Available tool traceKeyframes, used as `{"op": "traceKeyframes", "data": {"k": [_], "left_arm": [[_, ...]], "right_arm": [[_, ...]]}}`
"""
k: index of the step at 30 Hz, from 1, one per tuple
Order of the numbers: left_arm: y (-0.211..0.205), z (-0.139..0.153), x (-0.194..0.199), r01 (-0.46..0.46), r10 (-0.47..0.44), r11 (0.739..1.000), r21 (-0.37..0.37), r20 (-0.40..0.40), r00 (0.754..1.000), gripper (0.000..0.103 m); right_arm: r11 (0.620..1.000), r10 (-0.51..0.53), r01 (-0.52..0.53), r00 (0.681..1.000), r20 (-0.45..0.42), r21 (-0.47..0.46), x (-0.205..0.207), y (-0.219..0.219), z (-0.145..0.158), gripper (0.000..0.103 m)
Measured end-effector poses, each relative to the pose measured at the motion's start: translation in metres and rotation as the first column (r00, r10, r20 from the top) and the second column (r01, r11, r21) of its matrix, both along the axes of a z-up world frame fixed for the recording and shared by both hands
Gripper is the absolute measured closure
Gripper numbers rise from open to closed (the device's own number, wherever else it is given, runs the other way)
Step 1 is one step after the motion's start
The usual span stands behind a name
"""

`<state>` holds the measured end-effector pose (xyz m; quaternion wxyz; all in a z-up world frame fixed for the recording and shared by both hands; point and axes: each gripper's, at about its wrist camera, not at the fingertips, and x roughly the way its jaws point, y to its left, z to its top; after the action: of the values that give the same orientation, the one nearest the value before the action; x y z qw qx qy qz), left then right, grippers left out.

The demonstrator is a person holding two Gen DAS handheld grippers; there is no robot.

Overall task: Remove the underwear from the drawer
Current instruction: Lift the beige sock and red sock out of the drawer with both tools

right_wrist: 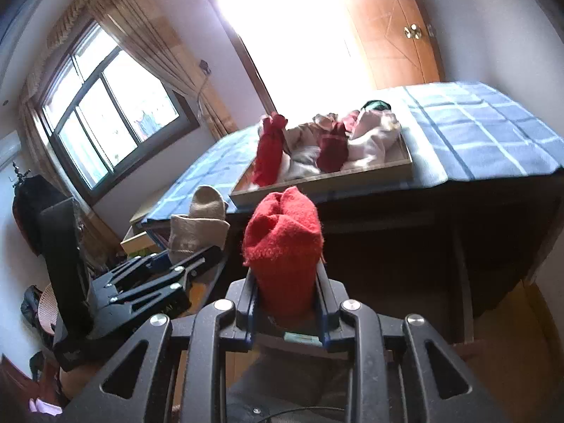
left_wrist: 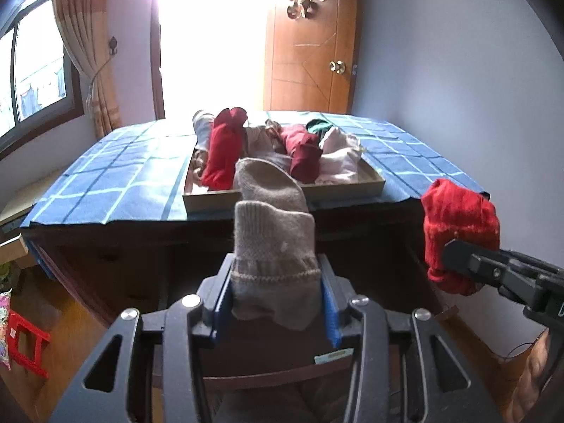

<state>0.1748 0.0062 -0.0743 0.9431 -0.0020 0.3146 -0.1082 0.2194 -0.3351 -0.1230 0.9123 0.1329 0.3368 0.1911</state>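
Daylight is blazing through the open doorway (left_wrist: 211,35) beyond the worktop (left_wrist: 105,169), blowing out to pure white glare. The window (right_wrist: 105,112) is adding softer light. Fisheye bending is curving the edges, and the corners are darkening.

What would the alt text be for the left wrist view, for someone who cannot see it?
The left gripper clamps a folded grey-brown sock in front of a table with a blue checked cloth. A shallow tray of crumpled clothes sits on it, and at right the right gripper holds a red sock.
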Motion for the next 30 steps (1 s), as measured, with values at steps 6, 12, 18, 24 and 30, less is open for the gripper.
{"op": "traceKeyframes", "data": {"k": [6,12,18,24,30], "left_arm": [[-0.003,0.01,0.008,-0.003,0.002,1.0,0.018,0.033,0.999,0.061],[-0.004,0.019,0.021,-0.016,0.014,0.999,0.03,0.059,0.998,0.061],[-0.005,0.021,0.038,-0.034,0.031,0.999,0.04,0.072,0.997,0.061],[-0.007,0.025,0.057,-0.033,0.031,0.999,0.028,0.085,0.996,0.061],[-0.009,0.03,0.078,-0.051,0.046,0.998,0.043,0.105,0.993,0.061]], "right_arm": [[1.0,0.01,-0.01,0.999,0.052,-0.01,0.007,0.009,0.017,0.075],[1.0,0.008,-0.006,0.996,0.092,-0.017,0.016,0.016,0.027,0.075],[1.0,-0.005,0.006,0.994,0.114,-0.012,0.03,0.018,0.034,0.074],[1.0,-0.017,0.018,0.993,0.121,-0.012,0.048,0.018,0.039,0.074],[0.999,-0.034,0.036,0.992,0.125,-0.012,0.067,0.018,0.043,0.074]]}}
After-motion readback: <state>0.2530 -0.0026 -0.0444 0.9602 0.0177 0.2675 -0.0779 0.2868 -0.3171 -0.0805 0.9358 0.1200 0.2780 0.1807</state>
